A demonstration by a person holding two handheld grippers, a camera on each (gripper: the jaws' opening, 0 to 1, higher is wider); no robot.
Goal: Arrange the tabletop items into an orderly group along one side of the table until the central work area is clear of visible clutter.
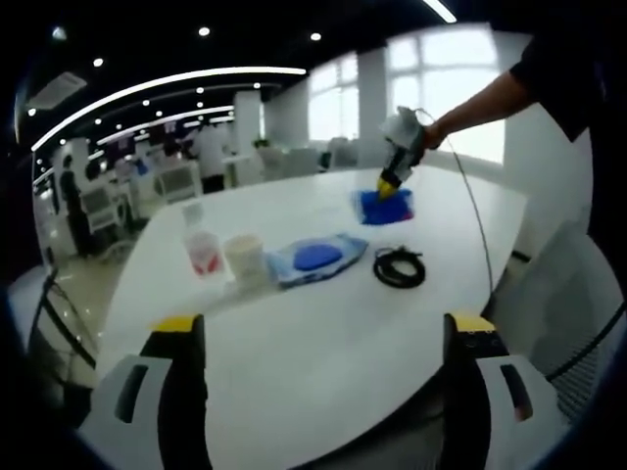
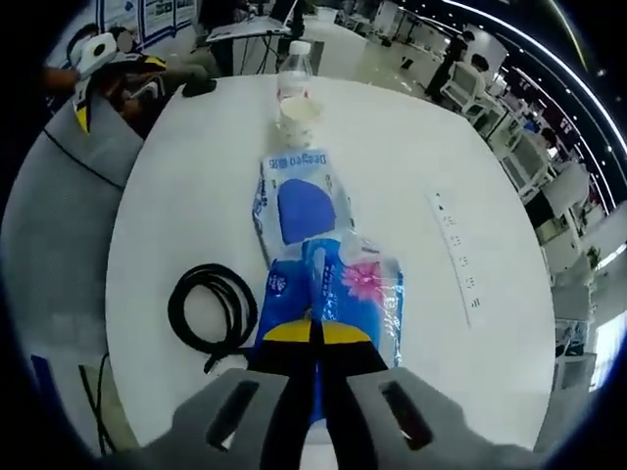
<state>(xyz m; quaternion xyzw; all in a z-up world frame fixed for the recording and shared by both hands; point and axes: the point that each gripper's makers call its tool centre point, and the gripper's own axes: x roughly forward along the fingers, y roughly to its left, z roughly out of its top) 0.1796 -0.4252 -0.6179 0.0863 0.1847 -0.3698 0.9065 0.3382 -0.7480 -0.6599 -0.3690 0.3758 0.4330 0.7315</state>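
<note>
The right hand-held gripper [image 2: 315, 333] had its yellow-tipped jaws pressed together on the near edge of the blue tissue pack [image 2: 338, 289], a soft, crinkly plastic-wrapped packet with a pink flower print, lying on the white desk [image 2: 176, 176]. Seen from the left gripper view, that same gripper [image 1: 389, 184] was down at the far packet [image 1: 384, 206], a person's arm reaching in behind it. So the step in hand looked like the grab on this packet, which sat apart from the row. The left hand-held gripper [image 1: 323, 338] hovered spread wide over bare desk [image 1: 323, 352], pinching nothing. The other things lay in a loose line: a second flat wipes pouch [image 2: 297, 206] with a dark blue oval on its glossy face, touching the gripped pack's far end; beyond it a pale paper cup [image 2: 299, 116], round and matte; then a clear plastic bottle [image 2: 294, 69] with a white cap. A black cable [image 2: 208, 308], rubbery and wound into a coil, lay just beside the packet. A white power strip [image 2: 456, 257], long and flat, lay well apart on the other side. My read: next came a lift or drag of the soft pack toward the row's side; being floppy, it would likely sag, so a firm pinch mattered, and the coil still needed gathering.
</note>
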